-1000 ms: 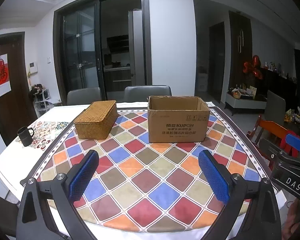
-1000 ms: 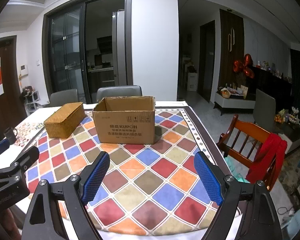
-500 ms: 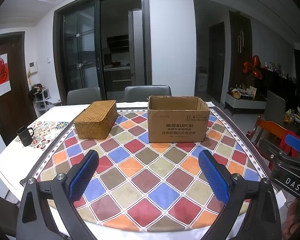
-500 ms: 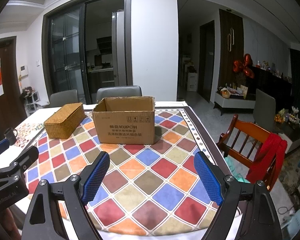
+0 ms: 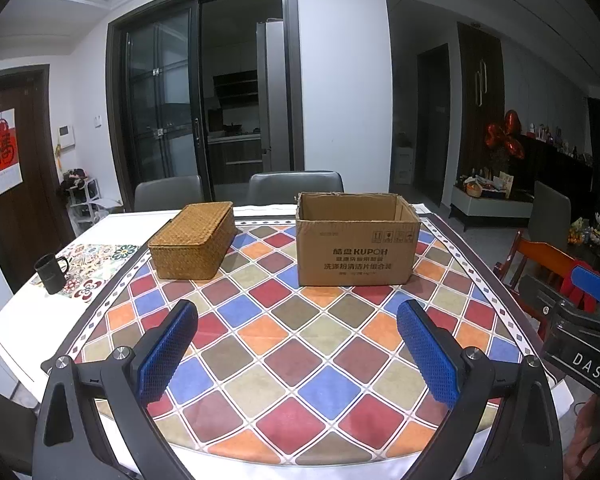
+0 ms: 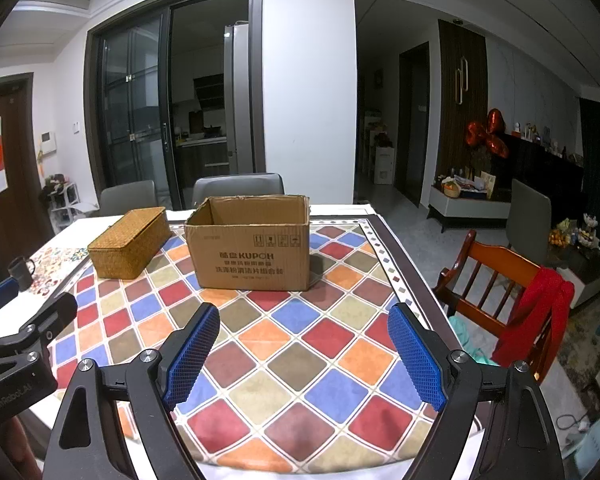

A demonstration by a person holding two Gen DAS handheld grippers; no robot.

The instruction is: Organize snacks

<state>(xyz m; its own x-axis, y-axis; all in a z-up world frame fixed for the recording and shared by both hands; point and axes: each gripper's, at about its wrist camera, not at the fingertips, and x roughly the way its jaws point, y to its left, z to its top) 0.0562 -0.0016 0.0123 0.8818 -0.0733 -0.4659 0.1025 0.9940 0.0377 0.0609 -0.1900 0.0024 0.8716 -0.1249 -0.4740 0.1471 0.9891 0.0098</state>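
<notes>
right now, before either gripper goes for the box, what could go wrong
The cardboard box is wider than either open gripper's span, so a grab across it would likely slip; take a wall instead. The woven basket has its lid on, so nothing can drop in yet. The black mug stands near the table edge, an easy knock.

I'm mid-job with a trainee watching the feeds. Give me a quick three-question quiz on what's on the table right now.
1. True or false: the cardboard box has its top flaps shut.
2. Which lies left of the box in the left wrist view: A) wicker basket B) red cloth C) wooden chair?
3. What dark item stands at the table's left edge?

Key
1. False, the top is open.
2. A.
3. A black mug. The left gripper and right gripper hold nothing, jaws wide.
</notes>
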